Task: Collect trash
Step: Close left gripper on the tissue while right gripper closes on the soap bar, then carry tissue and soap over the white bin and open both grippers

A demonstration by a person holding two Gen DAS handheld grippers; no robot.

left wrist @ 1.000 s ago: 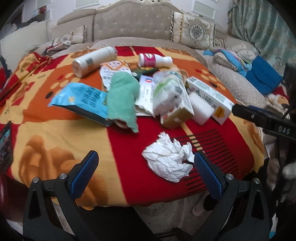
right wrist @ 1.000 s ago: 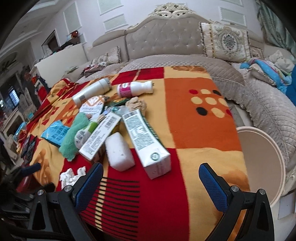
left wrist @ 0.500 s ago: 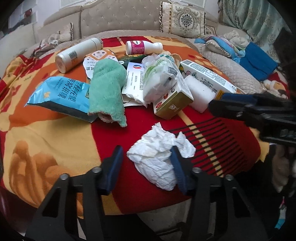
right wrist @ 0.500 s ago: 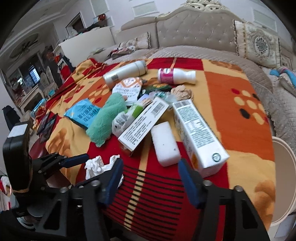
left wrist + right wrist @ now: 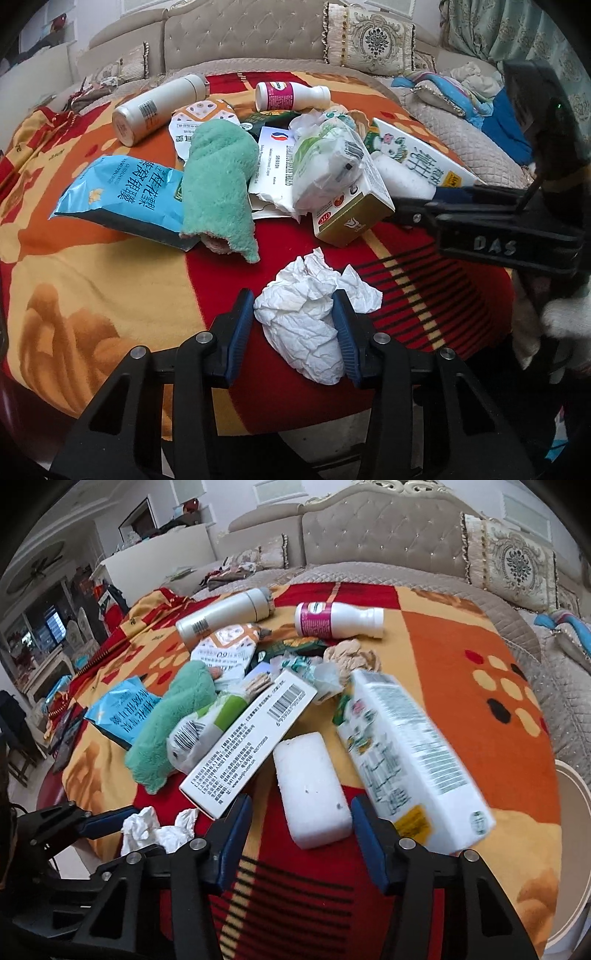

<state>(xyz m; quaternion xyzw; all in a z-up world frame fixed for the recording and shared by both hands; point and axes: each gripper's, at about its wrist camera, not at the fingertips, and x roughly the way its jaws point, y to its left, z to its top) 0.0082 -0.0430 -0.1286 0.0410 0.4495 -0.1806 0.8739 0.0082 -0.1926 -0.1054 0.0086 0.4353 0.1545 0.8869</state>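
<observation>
A crumpled white tissue (image 5: 314, 317) lies near the front edge of the red and orange blanket (image 5: 92, 280). My left gripper (image 5: 293, 325) is shut on it, both blue pads pressed into its sides. It also shows in the right wrist view (image 5: 155, 830). My right gripper (image 5: 301, 832) is open around the near end of a white foam block (image 5: 310, 782), pads apart from it. A tall white carton (image 5: 410, 764) lies just right of the block.
A pile of trash lies behind: a blue snack bag (image 5: 122, 195), a green towel (image 5: 218, 181), a gold-and-white box (image 5: 351, 210), a beige bottle (image 5: 155, 107), a pink-labelled bottle (image 5: 288, 96). A white bin rim (image 5: 576, 812) stands right of the table.
My left gripper moved forward and closed on the crumpled tissue. My right gripper moved in toward the foam block and narrowed its opening.
</observation>
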